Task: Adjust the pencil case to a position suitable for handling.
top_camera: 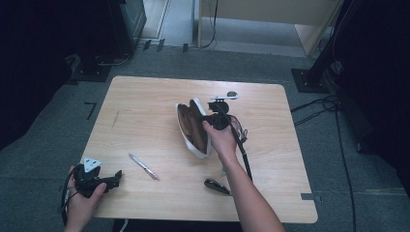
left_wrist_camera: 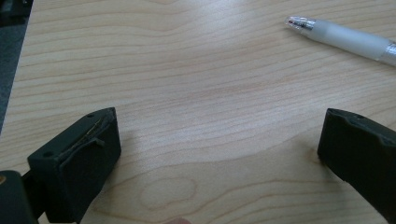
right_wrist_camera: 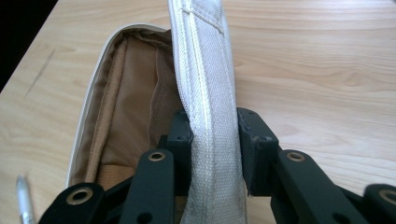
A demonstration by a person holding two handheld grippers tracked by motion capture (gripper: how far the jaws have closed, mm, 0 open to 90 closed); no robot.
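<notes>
Right tongs [right_wrist_camera: 215, 144] pinch the pencil case [top_camera: 192, 128] wall, holding it open; left tongs [left_wrist_camera: 219, 154] spread over the desk [left_wrist_camera: 196, 79]. Next, probably: grab the pen [left_wrist_camera: 345, 39].

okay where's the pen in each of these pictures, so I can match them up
High view: pen lies low and left of centre, between the left claw and the pouch.
Left gripper view: top right corner.
Right gripper view: bottom left edge.
Shared landmark: the wooden table.
</notes>
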